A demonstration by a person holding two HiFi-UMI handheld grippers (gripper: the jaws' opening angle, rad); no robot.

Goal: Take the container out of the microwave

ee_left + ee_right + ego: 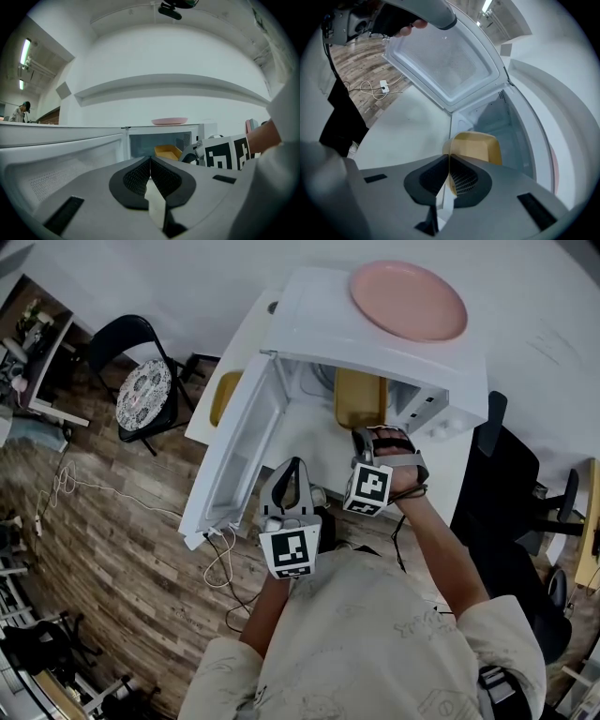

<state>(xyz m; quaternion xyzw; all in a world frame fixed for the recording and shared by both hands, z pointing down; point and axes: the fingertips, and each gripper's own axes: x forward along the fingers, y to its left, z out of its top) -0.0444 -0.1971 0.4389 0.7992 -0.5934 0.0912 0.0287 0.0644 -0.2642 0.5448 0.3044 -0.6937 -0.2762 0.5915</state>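
Left hand-held gripper (296,465) hangs in front of the swung-open microwave door (239,442), its jaws pressed together with nothing between them. Right of the door, the yellow container (359,395) is at the mouth of the white microwave (319,315), which stands on the white bench (323,451). The right hand-held gripper (362,439) is clamped on the container's near rim. A pink plate (408,298) lies on the microwave's top.
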